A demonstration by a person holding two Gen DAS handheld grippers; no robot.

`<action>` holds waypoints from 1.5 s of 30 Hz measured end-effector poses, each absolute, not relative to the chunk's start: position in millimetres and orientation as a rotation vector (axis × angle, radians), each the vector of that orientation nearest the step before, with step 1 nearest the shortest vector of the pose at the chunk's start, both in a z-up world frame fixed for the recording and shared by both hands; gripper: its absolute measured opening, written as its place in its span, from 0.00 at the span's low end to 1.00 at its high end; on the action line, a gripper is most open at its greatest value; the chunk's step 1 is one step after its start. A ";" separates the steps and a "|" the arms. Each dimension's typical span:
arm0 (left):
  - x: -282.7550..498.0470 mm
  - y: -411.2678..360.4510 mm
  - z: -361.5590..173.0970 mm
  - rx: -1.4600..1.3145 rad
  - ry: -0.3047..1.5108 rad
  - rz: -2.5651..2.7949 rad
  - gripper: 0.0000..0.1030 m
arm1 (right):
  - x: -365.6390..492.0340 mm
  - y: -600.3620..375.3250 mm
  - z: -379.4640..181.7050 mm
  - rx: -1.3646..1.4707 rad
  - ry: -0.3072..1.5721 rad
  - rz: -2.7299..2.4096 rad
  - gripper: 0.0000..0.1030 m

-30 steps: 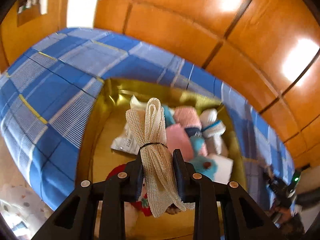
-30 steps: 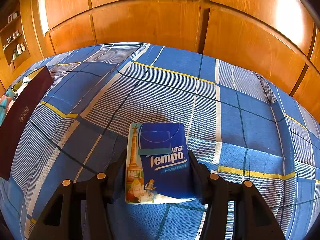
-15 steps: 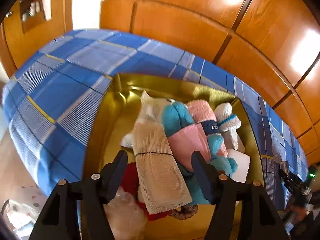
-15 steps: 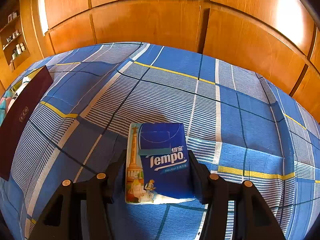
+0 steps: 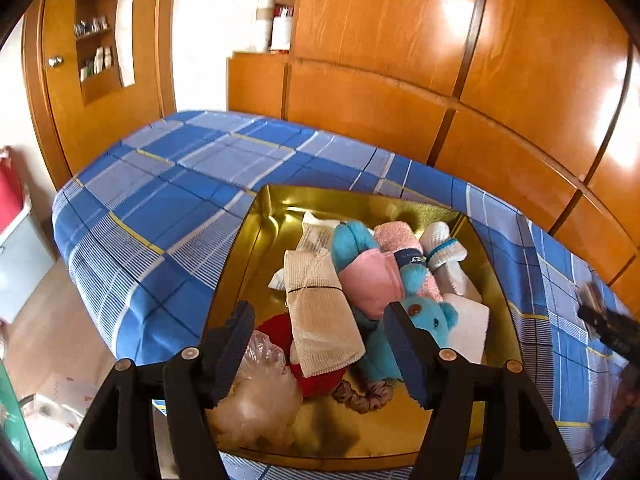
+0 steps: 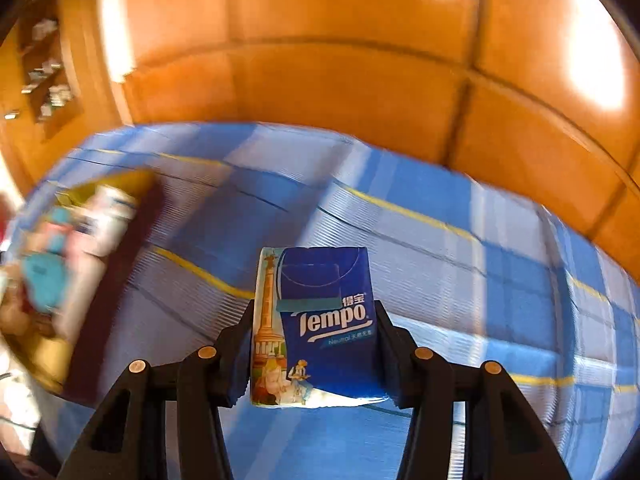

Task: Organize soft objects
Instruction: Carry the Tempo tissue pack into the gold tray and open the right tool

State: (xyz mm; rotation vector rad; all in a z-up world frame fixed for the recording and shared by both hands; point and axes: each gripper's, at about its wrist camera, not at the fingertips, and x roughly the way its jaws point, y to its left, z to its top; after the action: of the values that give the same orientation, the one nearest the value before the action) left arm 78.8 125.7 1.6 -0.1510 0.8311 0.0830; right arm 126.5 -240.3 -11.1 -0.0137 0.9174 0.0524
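Observation:
A gold box (image 5: 240, 248) on the blue checked bed holds soft things: a beige mesh bundle (image 5: 320, 308) on top, a teal plush (image 5: 424, 316), pink cloth (image 5: 372, 280), white socks (image 5: 444, 244), a red item (image 5: 280, 328) and a clear bag (image 5: 256, 392). My left gripper (image 5: 322, 328) is open and empty, just above the box's near side. My right gripper (image 6: 314, 320) is shut on a blue Tempo tissue pack (image 6: 320, 320) and holds it above the bed. The box (image 6: 68, 240) shows blurred at the left in the right wrist view.
Orange wooden wardrobe panels (image 5: 400, 60) stand behind the bed (image 5: 160, 184). A dark red lid (image 6: 116, 280) leans at the box's right side. A brown scrunchie (image 5: 364, 396) lies on the box floor. The bed's left edge drops to the floor (image 5: 44, 332).
My left gripper opened, dropped the mesh bundle into the box and drew back. My right gripper lifted the tissue pack and swung left toward the box.

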 end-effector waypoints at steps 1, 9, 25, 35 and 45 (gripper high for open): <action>76.6 124.6 3.8 -0.145 0.822 0.087 0.66 | 128.0 -223.5 -2.9 -0.019 0.902 0.098 0.51; 57.4 123.3 14.3 -0.108 0.764 0.123 0.68 | 147.1 -108.0 14.1 -0.083 0.886 0.351 0.51; 53.6 139.2 5.0 -0.150 0.773 0.161 0.68 | 199.6 -27.5 -37.8 -0.157 1.062 0.337 0.51; 55.0 140.1 1.6 -0.154 0.784 0.167 0.71 | 196.2 -25.7 -49.7 -0.149 1.084 0.345 0.52; 49.7 136.4 6.4 -0.143 0.765 0.170 0.74 | 183.6 -31.0 -29.9 -0.129 0.986 0.342 0.66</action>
State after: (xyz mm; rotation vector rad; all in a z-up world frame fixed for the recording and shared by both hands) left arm 49.7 136.4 6.4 -0.1428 0.7653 0.1700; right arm 183.6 -31.0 -29.9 -0.1291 0.9863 0.3423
